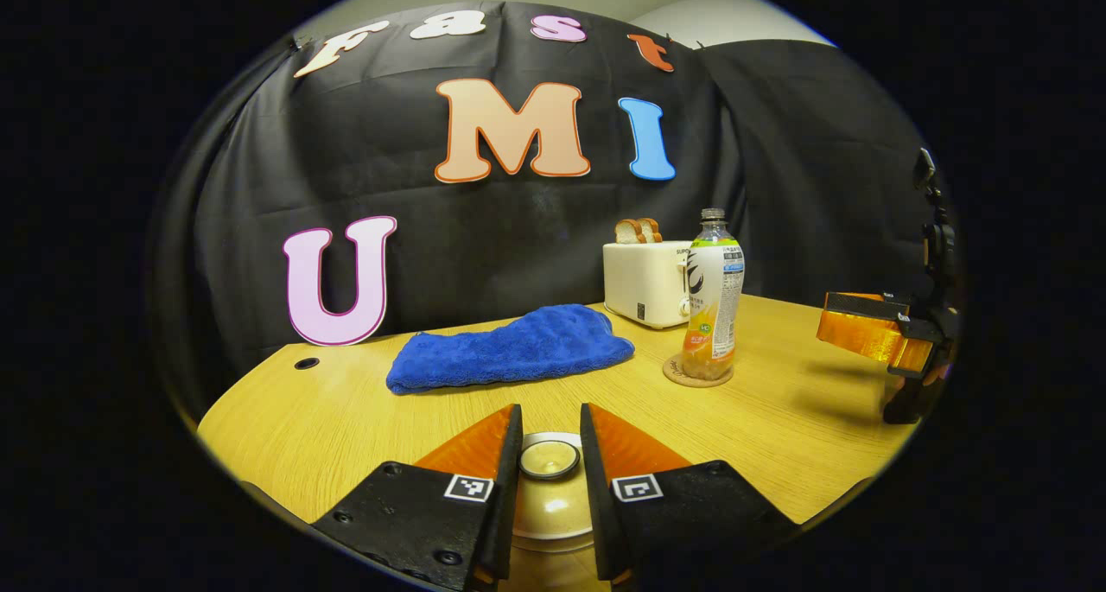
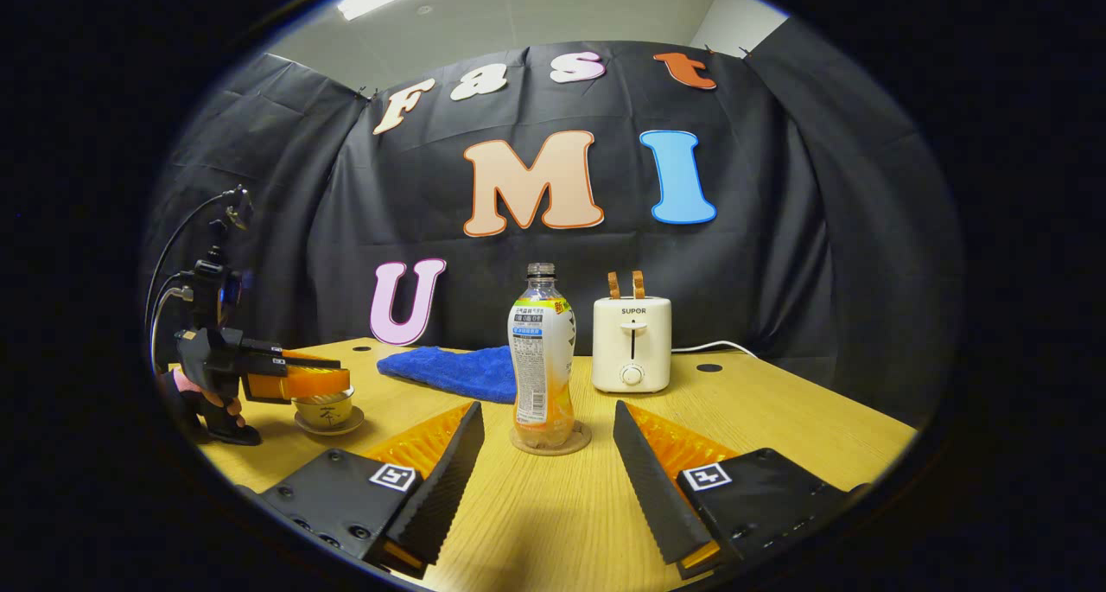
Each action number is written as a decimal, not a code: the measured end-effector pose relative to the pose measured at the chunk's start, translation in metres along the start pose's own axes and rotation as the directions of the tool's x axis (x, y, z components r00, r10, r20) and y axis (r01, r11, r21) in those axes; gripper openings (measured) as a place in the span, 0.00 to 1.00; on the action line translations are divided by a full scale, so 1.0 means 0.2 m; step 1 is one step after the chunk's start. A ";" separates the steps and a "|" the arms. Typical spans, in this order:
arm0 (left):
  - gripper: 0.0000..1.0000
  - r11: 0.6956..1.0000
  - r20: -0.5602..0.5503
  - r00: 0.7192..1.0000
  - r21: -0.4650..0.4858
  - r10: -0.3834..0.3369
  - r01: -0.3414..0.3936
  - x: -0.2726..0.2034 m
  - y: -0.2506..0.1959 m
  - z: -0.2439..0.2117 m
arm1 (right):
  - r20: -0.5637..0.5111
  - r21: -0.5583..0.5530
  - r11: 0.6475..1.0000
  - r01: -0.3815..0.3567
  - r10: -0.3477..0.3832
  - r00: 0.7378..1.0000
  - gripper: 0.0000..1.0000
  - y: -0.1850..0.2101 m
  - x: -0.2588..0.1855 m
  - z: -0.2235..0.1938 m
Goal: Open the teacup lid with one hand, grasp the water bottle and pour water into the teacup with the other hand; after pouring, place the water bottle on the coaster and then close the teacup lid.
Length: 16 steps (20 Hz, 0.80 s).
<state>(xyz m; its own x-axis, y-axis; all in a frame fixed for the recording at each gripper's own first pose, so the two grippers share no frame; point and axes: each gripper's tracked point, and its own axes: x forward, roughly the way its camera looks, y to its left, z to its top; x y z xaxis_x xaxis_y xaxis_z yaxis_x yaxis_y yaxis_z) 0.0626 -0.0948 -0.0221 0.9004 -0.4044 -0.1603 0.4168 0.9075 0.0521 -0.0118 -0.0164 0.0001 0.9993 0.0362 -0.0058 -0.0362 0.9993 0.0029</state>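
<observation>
The teacup lid, cream with a round knob, lies on the cup just below my left gripper, whose two fingers press on the knob's sides. In the right gripper view the teacup stands on its saucer at the table's left, and the left gripper covers its top. A water bottle with orange drink low inside stands upright on a round coaster. My right gripper is open, with the bottle on the coaster a little ahead of its fingertips, untouched.
A blue towel lies at the back middle of the wooden table. A cream toaster with two bread slices stands behind the bottle. The right gripper hovers at the table's right edge. A hand holds the left gripper's handle.
</observation>
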 end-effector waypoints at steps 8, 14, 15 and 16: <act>0.96 1.000 0.066 0.998 -0.028 0.010 -0.008 -0.03 0.02 0.05 | 0.000 0.000 1.000 0.000 0.000 1.000 0.95 0.00 0.00 0.00; 0.96 0.997 0.125 0.991 -0.060 0.045 -0.037 -0.09 0.05 0.09 | 0.000 0.000 1.000 0.001 -0.001 1.000 0.95 0.00 0.00 0.00; 0.96 0.997 0.127 0.991 -0.058 0.047 -0.040 -0.11 0.06 0.09 | 0.000 -0.001 1.000 0.004 -0.004 1.000 0.97 0.00 0.00 0.00; 0.96 0.997 0.131 0.990 -0.058 0.054 -0.046 -0.14 0.06 0.09 | 0.001 -0.001 1.000 0.008 -0.008 1.000 0.95 -0.01 0.00 0.00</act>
<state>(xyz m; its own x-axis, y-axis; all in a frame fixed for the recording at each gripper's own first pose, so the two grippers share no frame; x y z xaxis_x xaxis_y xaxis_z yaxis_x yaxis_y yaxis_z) 0.0448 -0.0746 0.0003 0.9300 -0.3666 -0.0271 0.3668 0.9303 0.0027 -0.0116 -0.0177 -0.0001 0.9996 0.0284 -0.0052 -0.0284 0.9996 0.0020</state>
